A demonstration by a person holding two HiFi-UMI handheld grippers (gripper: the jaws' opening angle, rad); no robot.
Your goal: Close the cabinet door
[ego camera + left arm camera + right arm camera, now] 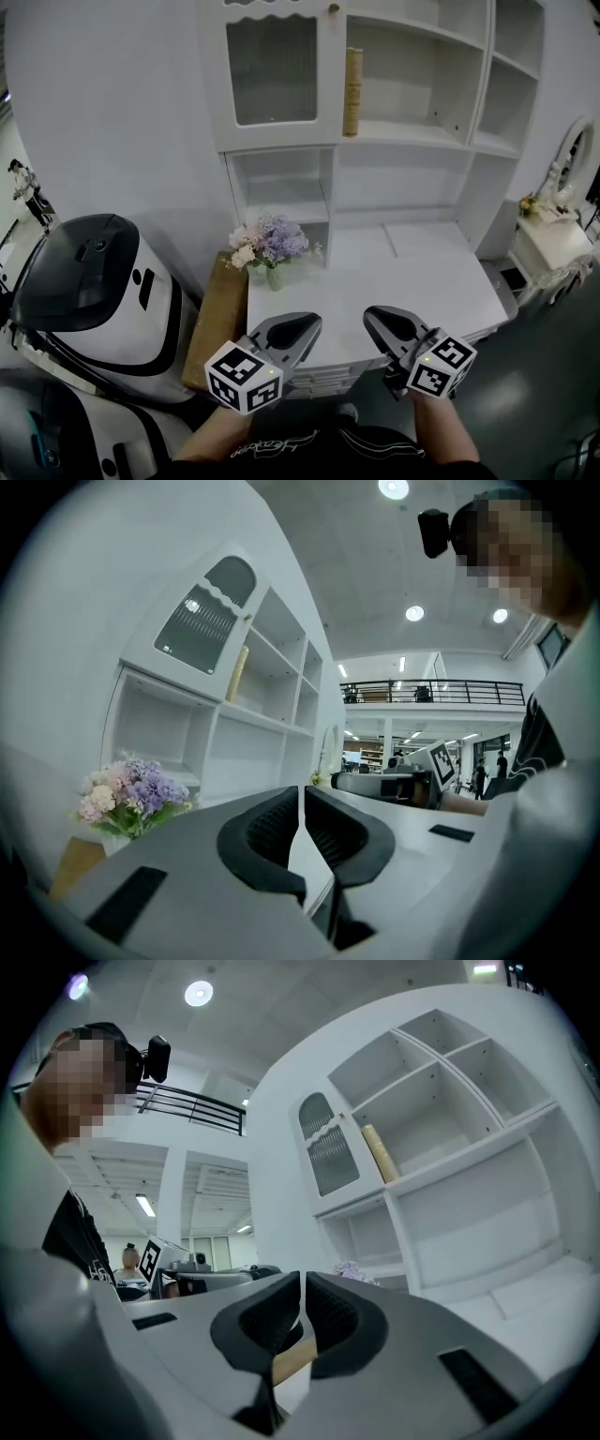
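Observation:
The white cabinet [394, 141] stands ahead against the wall. Its glass-paned door [272, 70] sits at the upper left, with a small knob [333, 9] on its right edge; it looks flush with the cabinet front. The same door [202, 616] shows in the left gripper view, and the door [328, 1157] in the right gripper view. My left gripper [305, 328] and right gripper [380, 323] hover side by side over the desk's front edge, well short of the door. The left gripper [300, 794] and the right gripper [302, 1279] are both shut with nothing between their jaws.
A vase of pale flowers [270, 244] stands on the white desk top [403, 281]. A tan book [352, 92] stands upright on the open shelf beside the door. A wooden board [217, 319] and a black-and-white machine [94, 291] are left; a white dresser [553, 244] right.

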